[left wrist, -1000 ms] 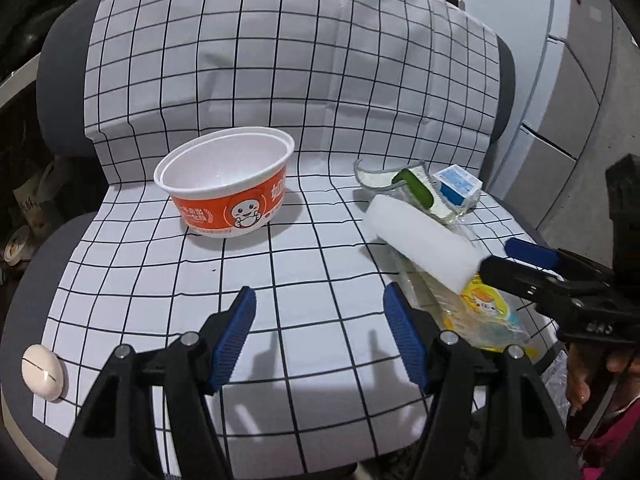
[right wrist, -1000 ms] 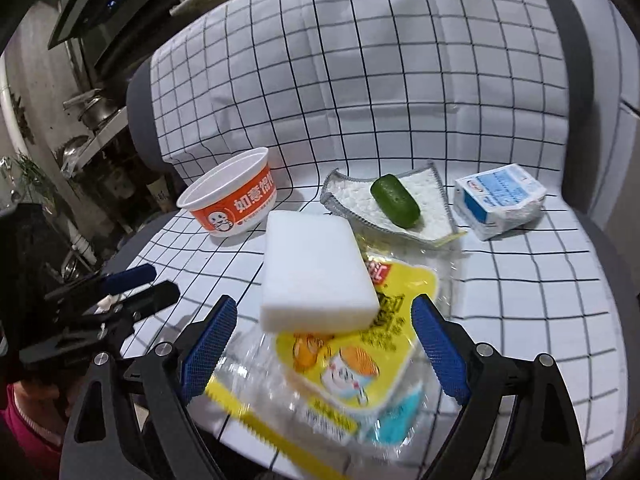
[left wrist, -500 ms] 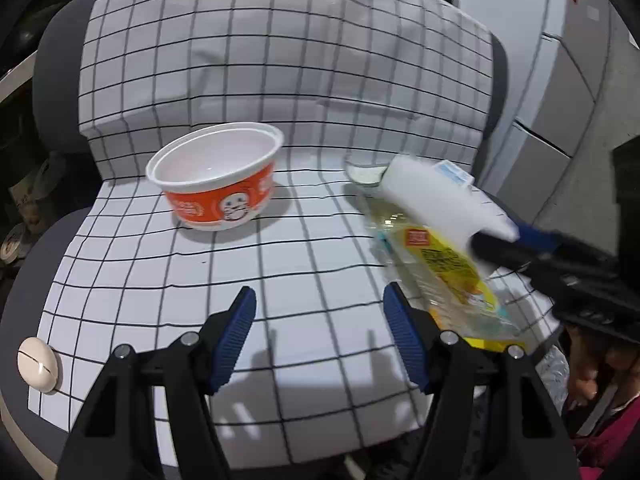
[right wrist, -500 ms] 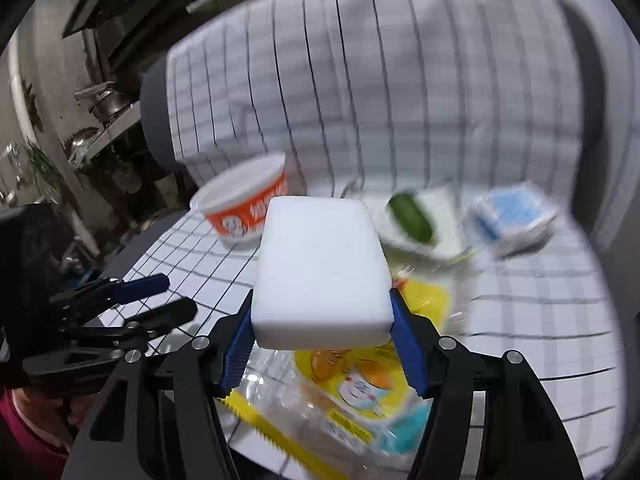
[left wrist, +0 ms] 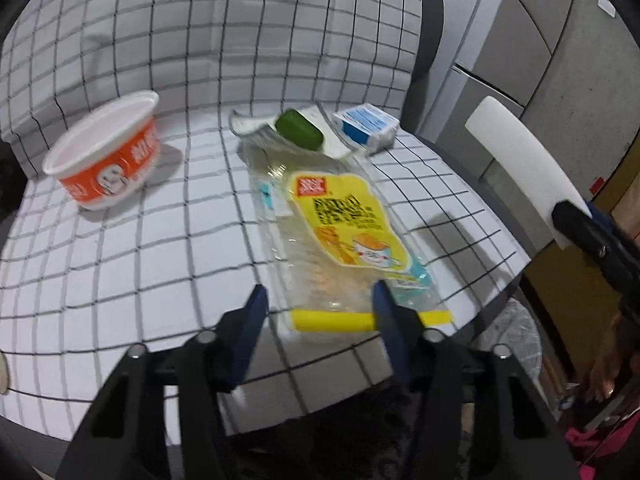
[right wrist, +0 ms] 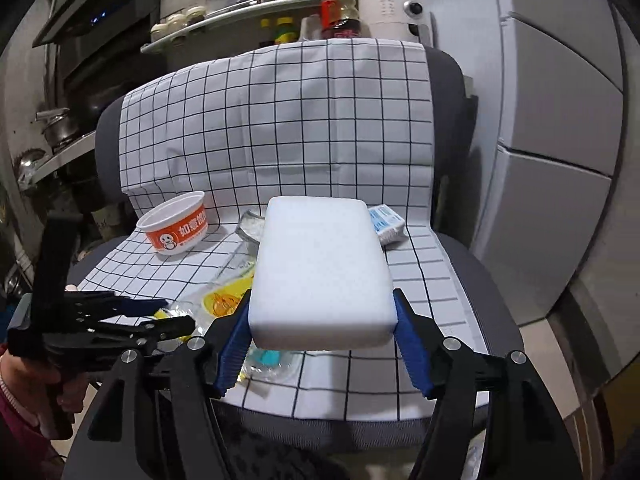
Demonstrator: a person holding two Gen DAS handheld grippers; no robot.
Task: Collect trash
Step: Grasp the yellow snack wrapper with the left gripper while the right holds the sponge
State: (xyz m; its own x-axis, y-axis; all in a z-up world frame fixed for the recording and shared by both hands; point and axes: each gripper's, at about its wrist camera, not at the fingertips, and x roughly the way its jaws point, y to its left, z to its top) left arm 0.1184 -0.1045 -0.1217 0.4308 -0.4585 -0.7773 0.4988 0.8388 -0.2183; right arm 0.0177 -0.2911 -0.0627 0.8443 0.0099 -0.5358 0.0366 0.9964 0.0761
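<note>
Checked chair cover [right wrist: 280, 128] with right tongs [right wrist: 322, 334] clamping white sponge [right wrist: 320, 268], hiding green item; left tongs [left wrist: 320, 312] closing, astride yellow wrapper [left wrist: 344, 224].

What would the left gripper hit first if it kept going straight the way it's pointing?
Most likely the clear snack wrapper with the yellow label: its yellow near edge lies between the closing jaws of the left gripper, which do not seem to touch it yet. Under it lies the checkered cloth. Depth is uncertain.
</note>
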